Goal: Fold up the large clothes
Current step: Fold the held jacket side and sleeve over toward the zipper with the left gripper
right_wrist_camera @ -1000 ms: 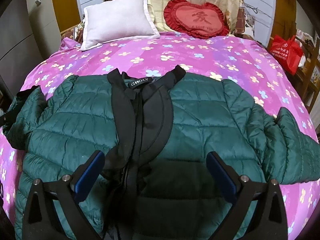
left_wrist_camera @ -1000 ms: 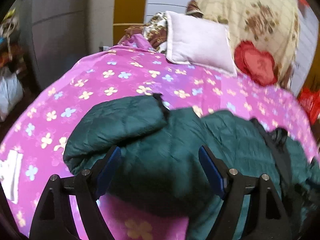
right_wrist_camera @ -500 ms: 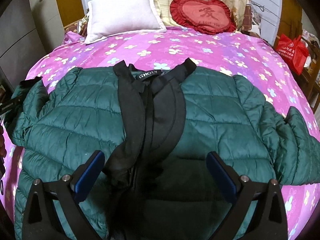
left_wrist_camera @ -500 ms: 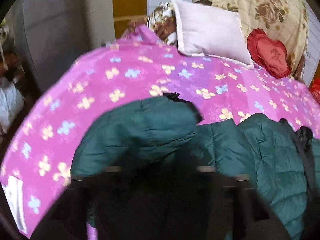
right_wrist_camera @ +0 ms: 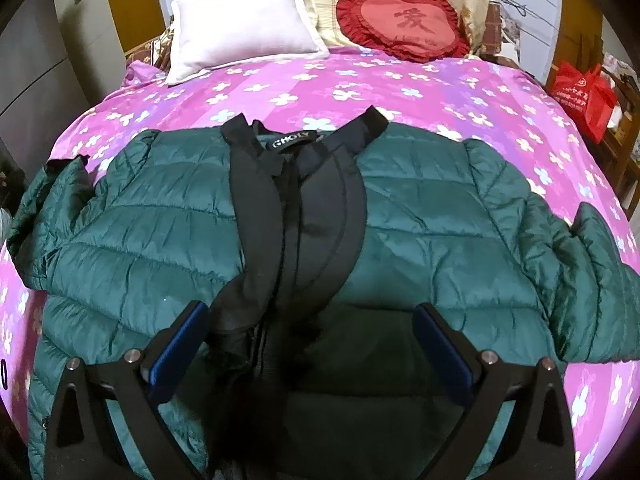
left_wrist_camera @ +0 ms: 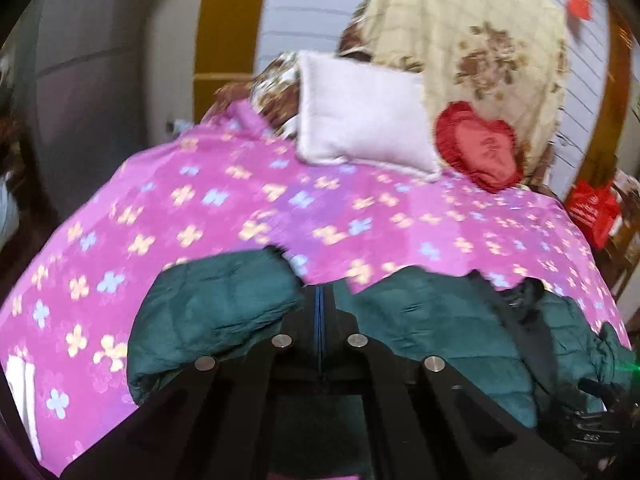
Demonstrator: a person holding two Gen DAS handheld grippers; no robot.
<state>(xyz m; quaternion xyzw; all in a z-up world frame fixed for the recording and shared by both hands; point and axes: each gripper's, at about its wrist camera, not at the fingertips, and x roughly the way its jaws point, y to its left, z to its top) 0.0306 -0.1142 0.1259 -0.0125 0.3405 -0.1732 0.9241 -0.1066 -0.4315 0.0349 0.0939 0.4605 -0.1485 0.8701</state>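
We are at the very start: the dark green quilted puffer jacket [right_wrist_camera: 420, 232] lies spread front-up on the bed's pink flowered cover [right_wrist_camera: 400, 84], no fold made yet. Our left gripper [left_wrist_camera: 323, 308] has its fingers pressed together, apparently pinching the jacket's left sleeve [left_wrist_camera: 216, 312]. Our right gripper [right_wrist_camera: 310, 344] hovers wide open, empty, above the hem.

A bed spread with a pink flowered cover [right_wrist_camera: 360, 80] carries a white pillow [right_wrist_camera: 244, 28] and a red heart-shaped cushion [right_wrist_camera: 404, 24] at its head, side by side. A red bag [right_wrist_camera: 584, 96] sits beside the bed's right edge.
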